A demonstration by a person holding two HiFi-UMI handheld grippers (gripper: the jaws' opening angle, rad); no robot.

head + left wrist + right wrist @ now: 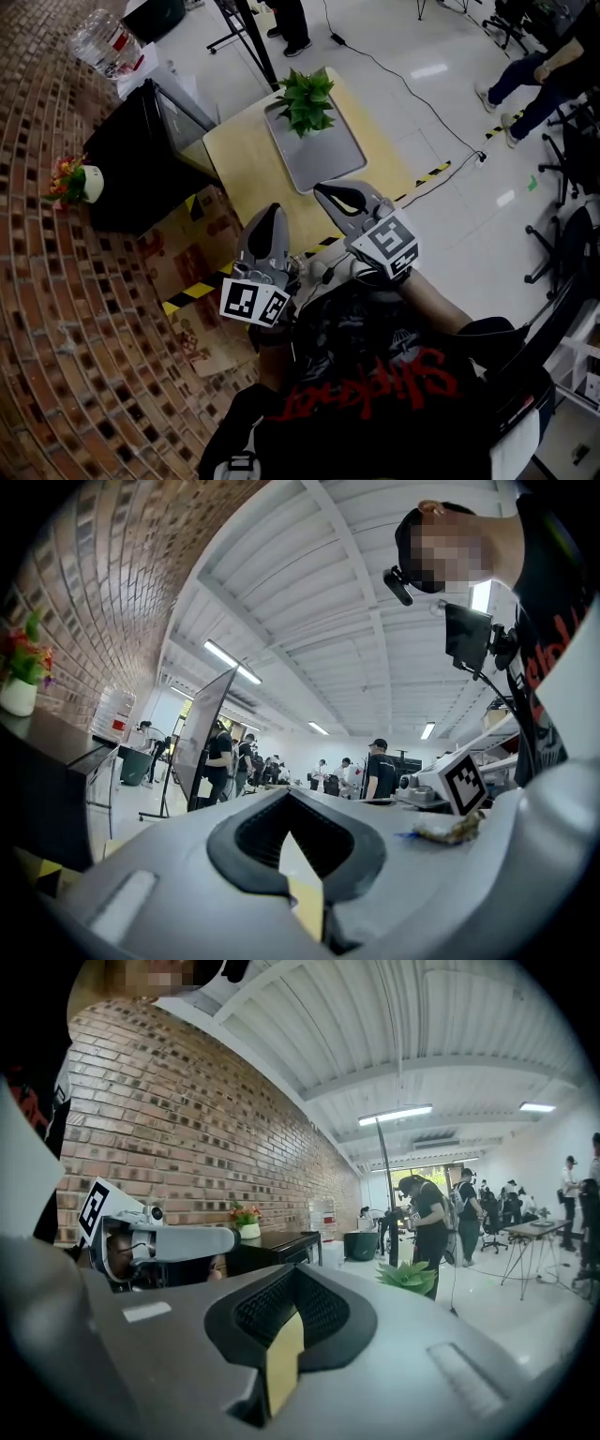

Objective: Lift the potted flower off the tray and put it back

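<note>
So the leafy green potted plant (306,101) is sitting at the far end of the flat grey metal tray (328,167) on the pale wooden tabletop (239,150) — well ahead of both grippers, which are held close to the person's chest. The left gripper (269,225) and right gripper (339,197) are both clenched shut with nothing between the jaws. With the plant on the tray like that, this could be before it gets picked up or after it's been set back down, can't say which.

Handling-wise I'd guess it's light but a bit top-heavy — the leaves are soft and spread wide over the pot, so squeezing them would just crush them. The pot is mostly hidden under the foliage. The pot wall, low below the leaves, looks like the place to take hold, and if it's glazed it may be slippery.
</note>
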